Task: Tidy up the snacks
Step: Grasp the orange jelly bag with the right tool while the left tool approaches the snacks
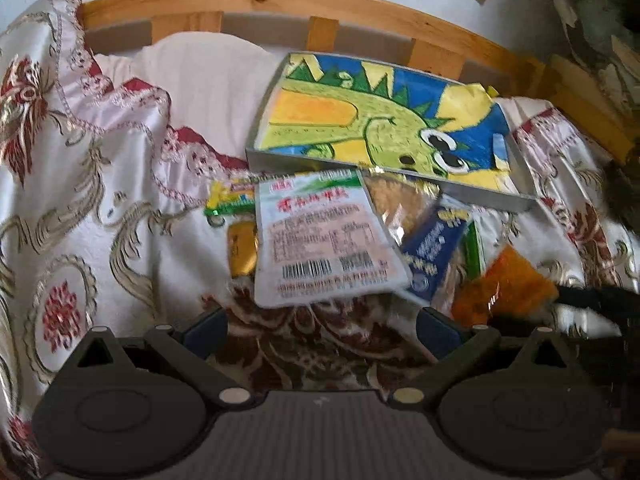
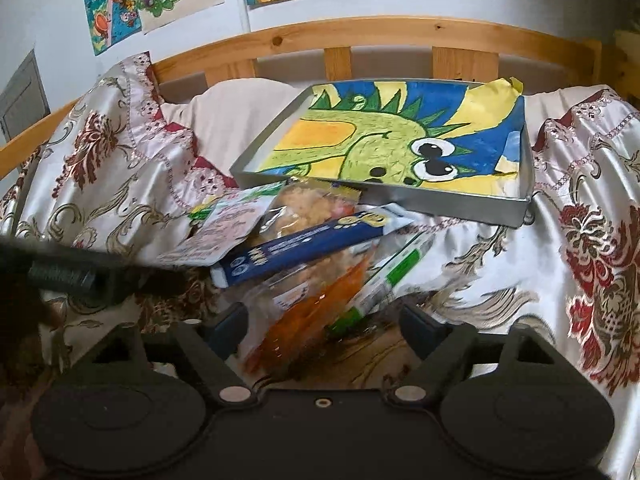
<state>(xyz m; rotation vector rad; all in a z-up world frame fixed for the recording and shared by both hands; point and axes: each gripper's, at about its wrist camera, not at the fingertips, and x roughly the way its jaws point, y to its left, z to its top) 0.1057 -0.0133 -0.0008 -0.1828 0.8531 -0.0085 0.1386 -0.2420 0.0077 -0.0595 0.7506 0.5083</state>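
Lying in a loose heap on a patterned satin bedspread (image 2: 500, 248) are the snacks: seven packets can be counted, though the pile overlaps and more may be hidden. There is one white pouch (image 1: 324, 240) with red print and a barcode, one dark blue box (image 2: 296, 248), one clear bag of pale crackers (image 2: 308, 204), one orange bag (image 2: 320, 308), one long white-and-green stick pack (image 2: 384, 280), one green-and-yellow packet (image 1: 228, 200) and one small gold packet (image 1: 242, 252). Just beyond the heap, on the far side, sits one shallow metal tray (image 2: 400, 196) lined with one painted dinosaur picture (image 2: 400, 136); the crackers' far edge reaches its near rim. One wooden bed rail (image 2: 360, 36) runs behind, and four or so children's drawings (image 2: 116, 4) hang on the wall.

The left gripper (image 1: 320, 328) has its jaws spread wide with nothing between them; the white pouch's near edge lies just past the fingertips, centred between them, not touching. The right gripper (image 2: 324, 324) also stands well apart, holding nothing. The orange bag and the near end of the stick pack lie in the gap between its fingers; whether the left finger's pad touches the orange bag cannot be told. In the right view the other gripper shows as a dark blurred shape at the left edge.
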